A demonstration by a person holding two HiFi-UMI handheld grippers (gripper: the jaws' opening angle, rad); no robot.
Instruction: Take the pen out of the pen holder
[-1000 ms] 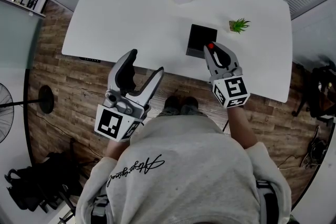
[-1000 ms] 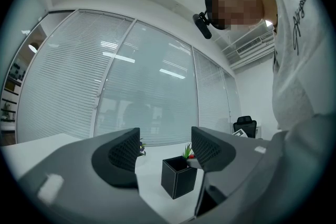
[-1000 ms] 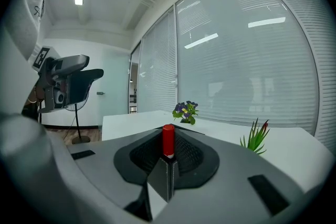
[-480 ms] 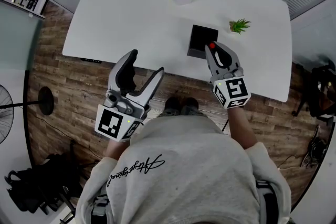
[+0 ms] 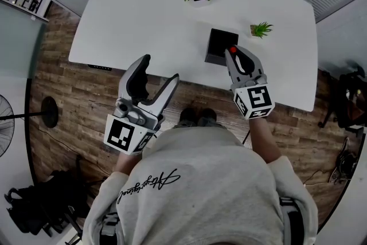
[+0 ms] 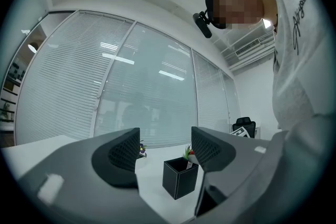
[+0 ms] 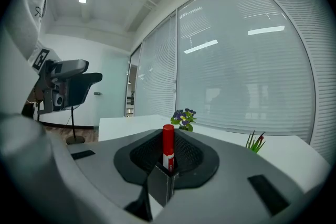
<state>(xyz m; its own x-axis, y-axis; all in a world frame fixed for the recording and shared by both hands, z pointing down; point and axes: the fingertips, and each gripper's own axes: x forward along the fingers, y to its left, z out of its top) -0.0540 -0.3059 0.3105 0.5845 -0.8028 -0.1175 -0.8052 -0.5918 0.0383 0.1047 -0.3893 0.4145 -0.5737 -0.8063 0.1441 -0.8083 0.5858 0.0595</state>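
Pen (image 7: pixel 167 144) is clenched in my right tool (image 5: pixel 236 57), its lower end still sunk in the pen holder (image 5: pixel 218 43) at the tips, so lifting remains, while my left tool (image 5: pixel 159 70) gapes empty.

In the head view my right gripper (image 5: pixel 235 54) covers the near corner of the pen holder (image 5: pixel 218 43), and of the pen (image 5: pixel 231 50) only the red cap shows. In the right gripper view my jaws hide nearly all of the holder and the low part of the pen; the print on its label is too small to read. Both grippers hide parts of the near edge of the table (image 5: pixel 143 14). The fan (image 5: pixel 4 123) is cut off at the left.
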